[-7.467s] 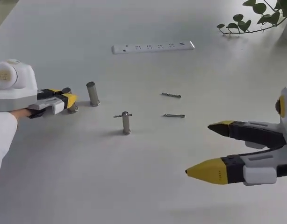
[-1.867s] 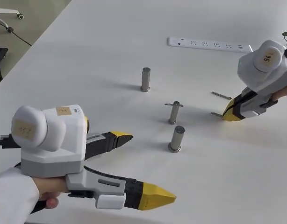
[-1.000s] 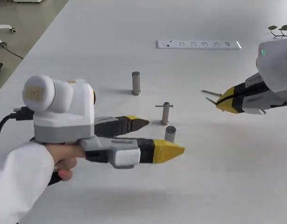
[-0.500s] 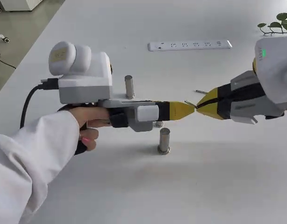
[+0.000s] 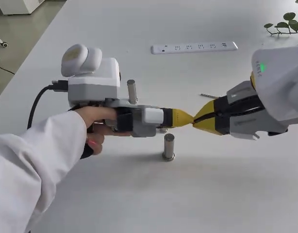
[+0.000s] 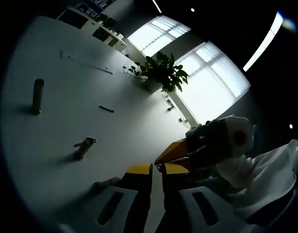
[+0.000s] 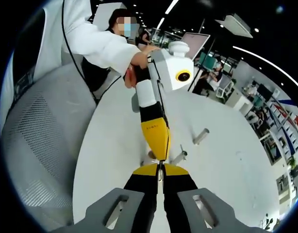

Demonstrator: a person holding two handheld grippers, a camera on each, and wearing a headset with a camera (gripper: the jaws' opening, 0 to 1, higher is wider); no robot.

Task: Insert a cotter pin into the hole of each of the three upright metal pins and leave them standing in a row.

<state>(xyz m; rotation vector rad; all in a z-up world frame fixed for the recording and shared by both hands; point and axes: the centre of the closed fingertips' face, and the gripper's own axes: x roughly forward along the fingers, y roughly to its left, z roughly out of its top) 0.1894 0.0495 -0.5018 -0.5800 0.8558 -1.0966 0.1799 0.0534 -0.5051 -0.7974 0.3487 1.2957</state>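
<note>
Yellow-tipped left gripper (image 5: 189, 118), jaws pressed together, meets right gripper (image 5: 197, 119) pinching a cotter pin (image 7: 160, 173) — glimpsed at twelve o'clock in its own view, hidden in the head view.

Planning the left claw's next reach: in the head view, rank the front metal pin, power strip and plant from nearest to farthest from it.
1. Front metal pin, just toward the person.
2. Power strip, farther back.
3. Plant, far right corner.
</note>
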